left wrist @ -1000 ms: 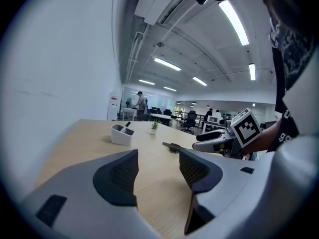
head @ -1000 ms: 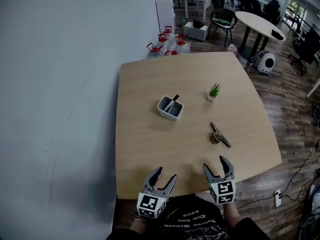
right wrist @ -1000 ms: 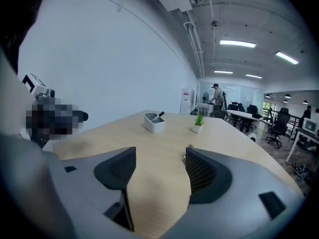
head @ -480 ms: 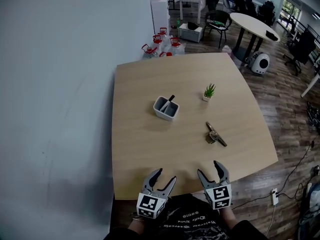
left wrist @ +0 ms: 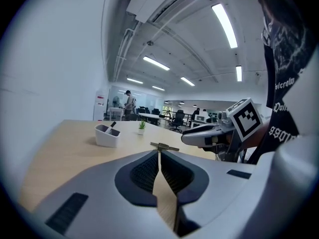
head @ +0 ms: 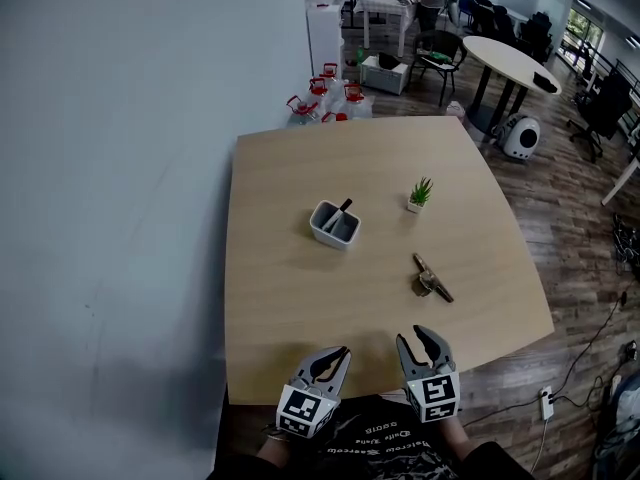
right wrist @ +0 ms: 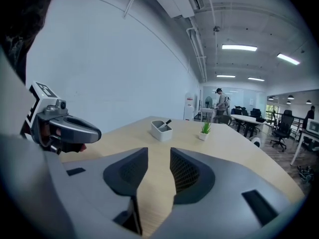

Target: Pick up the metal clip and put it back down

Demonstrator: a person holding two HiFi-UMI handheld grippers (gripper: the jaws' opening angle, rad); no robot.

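Just closed left gripper (head: 340, 354) tight on nothing. Half-narrowed right gripper (head: 422, 338), empty too, metal clip (head: 431, 278) at its twelve o'clock.

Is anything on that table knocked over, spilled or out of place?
Nothing stands out. The grey metal clip lies on the light wooden table, and the white pen holder and small green potted plant stand upright.

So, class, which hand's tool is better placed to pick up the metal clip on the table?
Right. The right tool sits nearer the metal clip, jaws partly apart; the left tool is farther, jaws shut. Both have just been closing, empty.
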